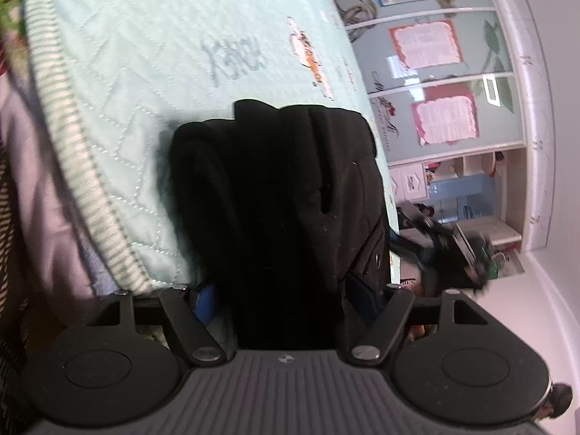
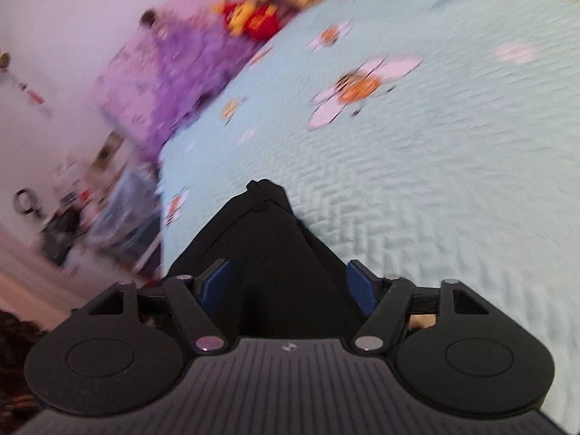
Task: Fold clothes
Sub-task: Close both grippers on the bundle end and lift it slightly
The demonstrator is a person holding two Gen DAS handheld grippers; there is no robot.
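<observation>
**Black garment gathered in both grippers, fold only part made**

I am holding the black garment (image 1: 279,188) in my left hand-held gripper (image 1: 286,301), whose blue pads are sitting apart with a thick bunch of cloth filling the space between them. My right hand-held gripper (image 2: 288,286) is gripping the same dark cloth, its pads likewise spread around a narrower tapered end (image 2: 266,224).

I judge the fold as underway, not finished: the cloth is showing several stacked layers and ridges in the left view, but it is bunched, not flat. Laying it out and squaring it on the bed (image 2: 435,181) is still to do.

Its long axis is running away from each gripper, out over the pale green quilt.
</observation>
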